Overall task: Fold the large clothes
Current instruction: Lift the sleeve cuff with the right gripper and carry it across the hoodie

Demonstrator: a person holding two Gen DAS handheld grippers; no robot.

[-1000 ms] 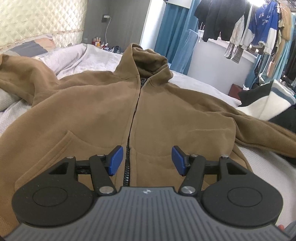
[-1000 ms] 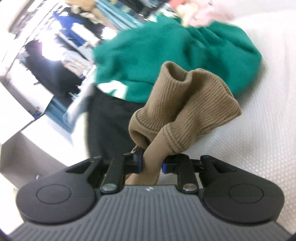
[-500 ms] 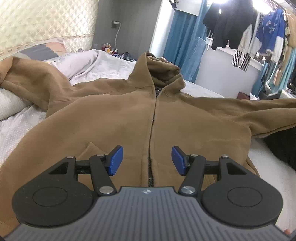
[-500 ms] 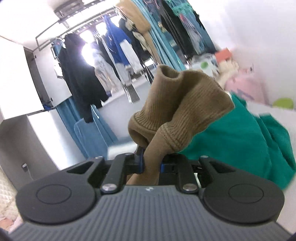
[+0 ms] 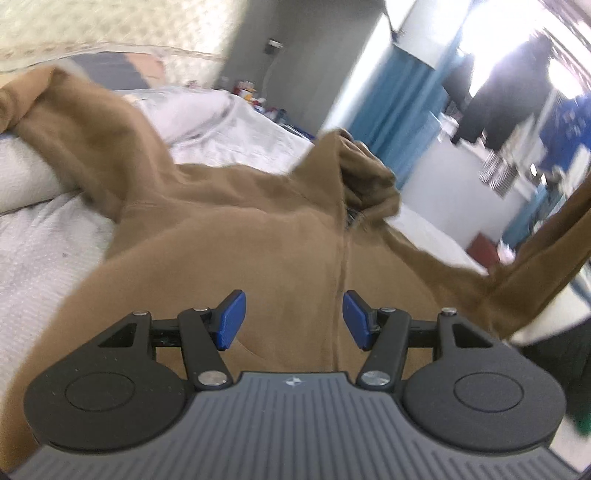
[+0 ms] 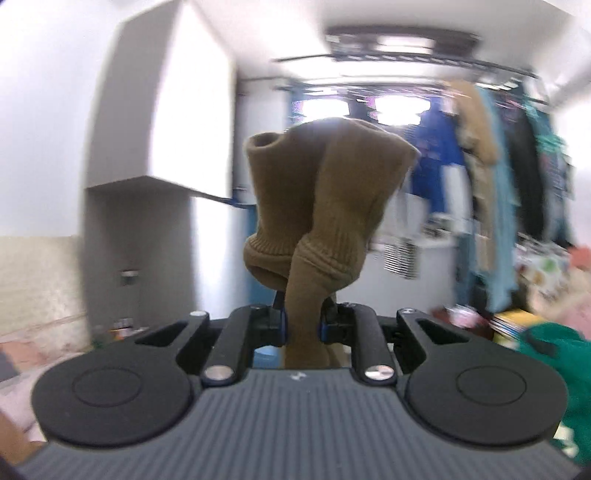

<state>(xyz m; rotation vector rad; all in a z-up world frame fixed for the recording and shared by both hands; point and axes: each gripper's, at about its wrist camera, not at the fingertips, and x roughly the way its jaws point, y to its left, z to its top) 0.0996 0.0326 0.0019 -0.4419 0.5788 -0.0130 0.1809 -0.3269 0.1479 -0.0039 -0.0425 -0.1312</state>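
Note:
A brown zip-up hoodie (image 5: 236,258) lies front-up on the white bed (image 5: 44,251), hood (image 5: 354,177) at the far end. My left gripper (image 5: 293,319) is open and empty, hovering over the hoodie's lower front beside the zipper. My right gripper (image 6: 302,326) is shut on the hoodie's right sleeve just below the ribbed cuff (image 6: 325,199) and holds it up in the air. In the left wrist view that sleeve (image 5: 532,266) rises taut off the bed at the right. The other sleeve (image 5: 74,129) lies spread to the far left.
A green garment (image 6: 554,373) lies at the right. Hanging clothes (image 6: 517,177) fill a rack along the far wall. Blue curtains (image 5: 391,107) and a white counter stand behind the bed. A quilted headboard (image 5: 74,33) is at the left.
My right gripper has lifted the sleeve cuff high and swung towards the room. The sleeve now rises off the bed. My left gripper has shifted left and forward over the hoodie, still open.

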